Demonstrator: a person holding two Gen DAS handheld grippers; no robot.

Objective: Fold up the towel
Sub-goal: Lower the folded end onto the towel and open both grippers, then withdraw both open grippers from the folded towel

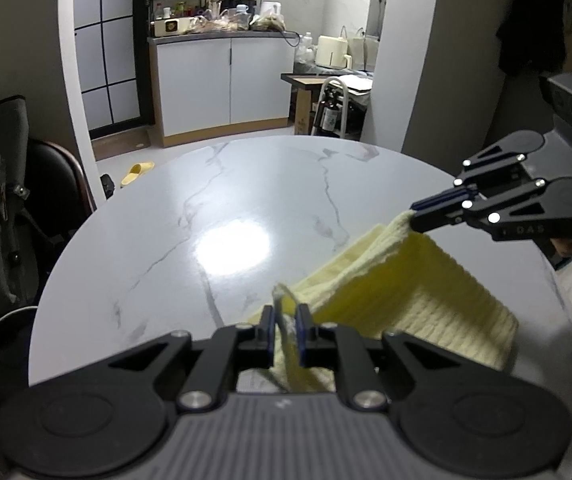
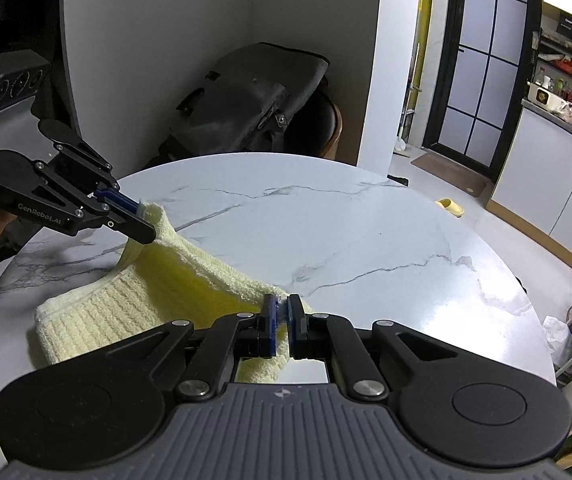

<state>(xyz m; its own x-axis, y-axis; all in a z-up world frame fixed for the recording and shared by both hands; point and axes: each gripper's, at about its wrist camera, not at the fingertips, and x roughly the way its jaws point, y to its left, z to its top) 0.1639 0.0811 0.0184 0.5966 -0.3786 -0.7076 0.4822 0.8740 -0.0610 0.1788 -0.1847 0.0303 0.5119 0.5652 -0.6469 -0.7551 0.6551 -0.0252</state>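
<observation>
A pale yellow ribbed towel [image 1: 410, 292] lies partly on the round marble table [image 1: 226, 208], its near edge lifted by both grippers. My left gripper [image 1: 286, 318] is shut on one towel corner. My right gripper [image 1: 416, 210] is shut on the other corner, up and to the right. In the right wrist view the right gripper [image 2: 282, 312] pinches the towel [image 2: 146, 292] and the left gripper [image 2: 146, 220] holds the far corner at left. The towel's folded end [image 2: 66, 328] rests on the table [image 2: 346, 232].
A dark bag on a chair [image 2: 254, 100] stands behind the table; it also shows in the left wrist view [image 1: 2, 208]. A yellow slipper [image 1: 138, 172] lies on the floor. White kitchen cabinets [image 1: 222, 84] stand beyond.
</observation>
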